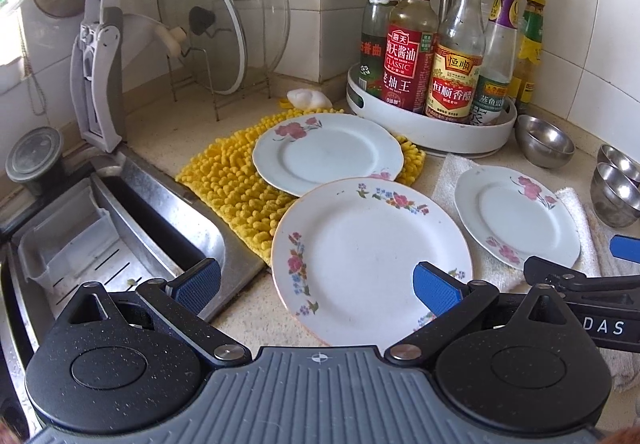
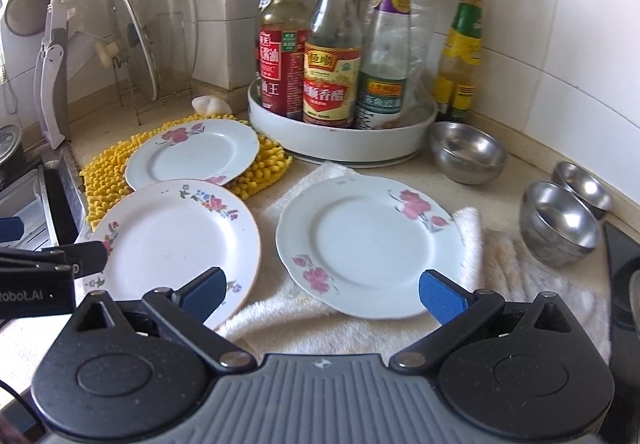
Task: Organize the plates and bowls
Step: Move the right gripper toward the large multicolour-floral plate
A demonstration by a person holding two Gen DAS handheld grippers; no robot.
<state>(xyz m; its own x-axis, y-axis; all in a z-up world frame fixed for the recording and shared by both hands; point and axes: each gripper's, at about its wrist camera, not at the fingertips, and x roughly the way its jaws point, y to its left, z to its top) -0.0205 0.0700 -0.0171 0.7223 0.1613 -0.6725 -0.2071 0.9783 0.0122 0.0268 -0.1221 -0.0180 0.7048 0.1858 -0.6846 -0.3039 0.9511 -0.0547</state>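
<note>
Here, left wrist view: left tongs (image 1: 316, 286) spread wide, empty, above the multicolour-flowered plate (image 1: 372, 264) beside the yellow mat (image 1: 228, 184). Right wrist view: right tongs (image 2: 322, 290) released, over the pink-flowered plate (image 2: 370, 244) on the white towel (image 2: 500, 276); steel bowls (image 2: 560, 222) beyond.

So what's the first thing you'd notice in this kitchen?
Three flowered plates: the biggest plate in front, one behind on a fuzzy yellow mat, one on a white towel. Behind stands a white tray of sauce bottles, with shiny steel bowls at the right.
</note>
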